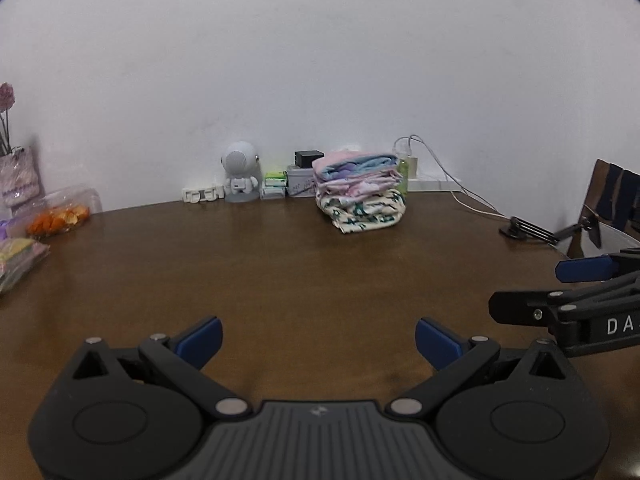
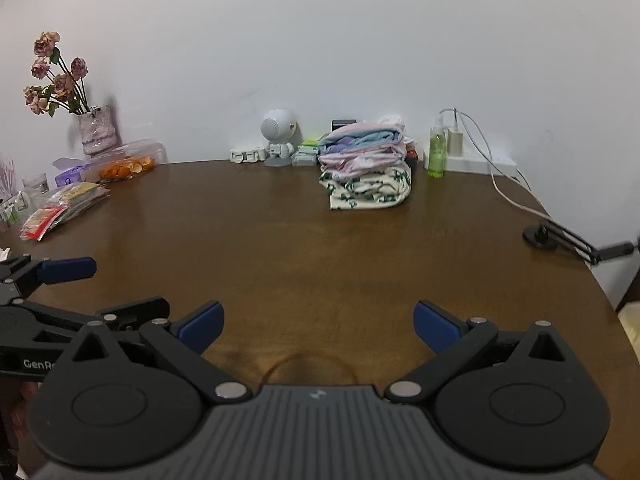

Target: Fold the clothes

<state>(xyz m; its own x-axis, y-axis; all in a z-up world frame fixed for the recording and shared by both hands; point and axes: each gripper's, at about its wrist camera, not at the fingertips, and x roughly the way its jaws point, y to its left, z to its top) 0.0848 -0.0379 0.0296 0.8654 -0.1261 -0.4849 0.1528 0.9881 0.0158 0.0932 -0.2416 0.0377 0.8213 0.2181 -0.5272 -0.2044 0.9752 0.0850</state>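
A stack of folded clothes (image 1: 360, 192) sits at the back of the brown table (image 1: 280, 272), near the wall: pink and blue pieces on top, a cream piece with green print at the bottom. It also shows in the right wrist view (image 2: 365, 166). My left gripper (image 1: 319, 342) is open and empty, held low over the near part of the table. My right gripper (image 2: 318, 326) is open and empty too, beside the left one. Each gripper shows at the edge of the other's view, the right one (image 1: 532, 288) and the left one (image 2: 132, 288).
Along the wall stand a grey robot figure (image 2: 277, 136), small boxes (image 2: 307, 154), a green bottle (image 2: 437, 151) and a charger with cables (image 2: 476, 148). At the left are a vase of dried roses (image 2: 96, 128), a container of orange peel (image 2: 126, 164) and snack packets (image 2: 64, 208). A black stand (image 2: 560, 238) lies at the right edge.
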